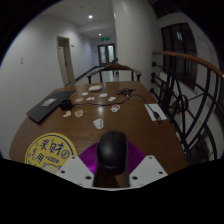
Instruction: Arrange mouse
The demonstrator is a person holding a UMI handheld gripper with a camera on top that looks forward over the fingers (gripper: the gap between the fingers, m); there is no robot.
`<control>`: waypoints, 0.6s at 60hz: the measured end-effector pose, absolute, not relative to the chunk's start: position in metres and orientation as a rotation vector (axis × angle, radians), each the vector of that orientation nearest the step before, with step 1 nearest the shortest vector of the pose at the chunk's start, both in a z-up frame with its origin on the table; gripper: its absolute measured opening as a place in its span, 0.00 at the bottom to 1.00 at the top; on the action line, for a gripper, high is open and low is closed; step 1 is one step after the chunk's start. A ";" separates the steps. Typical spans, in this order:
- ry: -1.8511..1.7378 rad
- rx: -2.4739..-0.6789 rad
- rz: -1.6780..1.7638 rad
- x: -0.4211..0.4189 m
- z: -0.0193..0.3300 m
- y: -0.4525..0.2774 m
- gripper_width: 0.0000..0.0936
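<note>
A long brown wooden tabletop [60, 128] runs away down a pale corridor; at its near left lies a round yellow mat [45, 152] printed with characters; farther along the left side sits a dark flat laptop [50, 102]; small pale scraps [100, 122] are scattered across the middle; on the right lies a white sheet of paper [154, 112]; a wooden handrail [195, 60] curves along the far right. Nearest of all, a black mouse [111, 150] sits between the gripper [111, 172] jaws, on a purple patch; the jaws appear closed against its sides, pinching it. To arrange it well, carry it level, set it flat beside the yellow mat, and release only once it rests on the wood.
</note>
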State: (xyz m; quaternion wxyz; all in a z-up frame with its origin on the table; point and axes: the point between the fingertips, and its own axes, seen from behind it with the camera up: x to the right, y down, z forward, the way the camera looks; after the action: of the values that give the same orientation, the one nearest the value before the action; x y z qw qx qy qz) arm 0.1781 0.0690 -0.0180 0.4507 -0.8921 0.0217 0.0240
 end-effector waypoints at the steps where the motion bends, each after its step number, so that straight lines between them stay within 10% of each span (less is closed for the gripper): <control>1: 0.051 -2.203 0.063 0.179 -0.018 0.069 0.37; 24: -0.088 -1.965 0.119 0.078 0.138 0.032 0.36; 36: -0.162 -2.051 0.214 -0.022 0.085 0.013 0.36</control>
State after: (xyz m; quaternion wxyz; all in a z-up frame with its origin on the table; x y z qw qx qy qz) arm -0.0221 0.0130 0.0850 0.5112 -0.8522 -0.0672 0.0889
